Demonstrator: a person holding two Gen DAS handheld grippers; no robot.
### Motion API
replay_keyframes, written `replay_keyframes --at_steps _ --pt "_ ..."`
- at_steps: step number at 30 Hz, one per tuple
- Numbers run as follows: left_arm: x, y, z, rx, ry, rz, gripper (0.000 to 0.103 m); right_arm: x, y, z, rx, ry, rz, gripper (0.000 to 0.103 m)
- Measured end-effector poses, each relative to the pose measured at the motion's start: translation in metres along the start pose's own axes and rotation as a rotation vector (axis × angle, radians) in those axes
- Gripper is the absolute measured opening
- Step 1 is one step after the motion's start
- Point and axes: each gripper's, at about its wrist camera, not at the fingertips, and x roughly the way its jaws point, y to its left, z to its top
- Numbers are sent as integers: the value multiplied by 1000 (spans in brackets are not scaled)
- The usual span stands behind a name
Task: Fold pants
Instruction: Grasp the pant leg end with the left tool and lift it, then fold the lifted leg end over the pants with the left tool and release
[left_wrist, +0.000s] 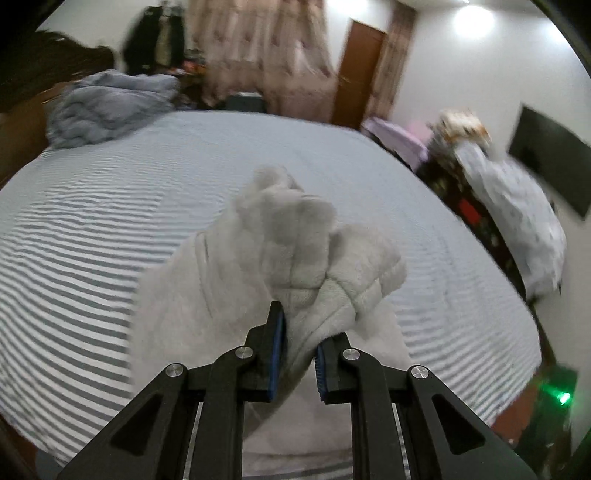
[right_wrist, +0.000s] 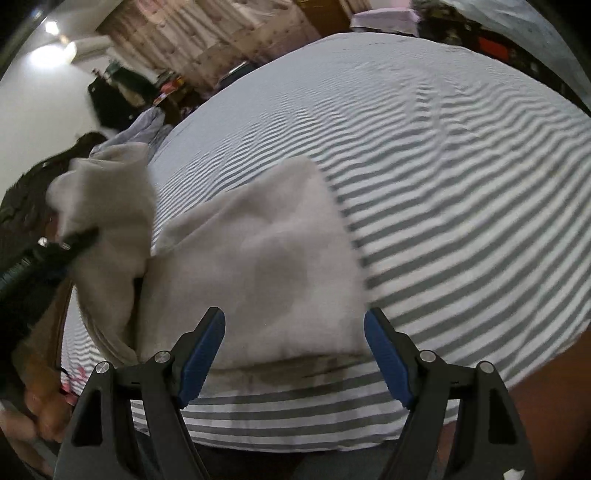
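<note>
My left gripper (left_wrist: 299, 339) angles downward, its blue pads clamped on a bunch of the pants (left_wrist: 295, 251). My right gripper (right_wrist: 294, 350) tilts down too, its jaws spread wide and gripping nothing.

a: left wrist cam rides behind the left gripper (left_wrist: 301, 332), looks along its fingers, tilted down over the striped bed (left_wrist: 92, 229), far wall and curtains (left_wrist: 258, 48) up top. very near the pale pants (left_wrist: 295, 240).

b: right wrist cam, same mount behind the right gripper (right_wrist: 294, 347), angled down, rolled, near the bed edge.

a: shared?

b: bed, pants (right_wrist: 255, 258), curtains (right_wrist: 207, 40). the left gripper shows at its left edge (right_wrist: 79, 236).
</note>
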Motion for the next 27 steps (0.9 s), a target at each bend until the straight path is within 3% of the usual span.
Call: replay_keyframes --at_steps 4,10,19,27 --pt "37 -39 -33 85 78 27 15 -3 -32 0 64 3 -3 76" --pt "51 -54 -54 167 73 79 18 -4 -48 1 100 -5 28 76" --pt "36 -35 -58 175 116 49 26 3 -32 6 88 1 115 76" --pt "25 -22 -61 162 136 3 37 2 -11 4 53 8 130 76"
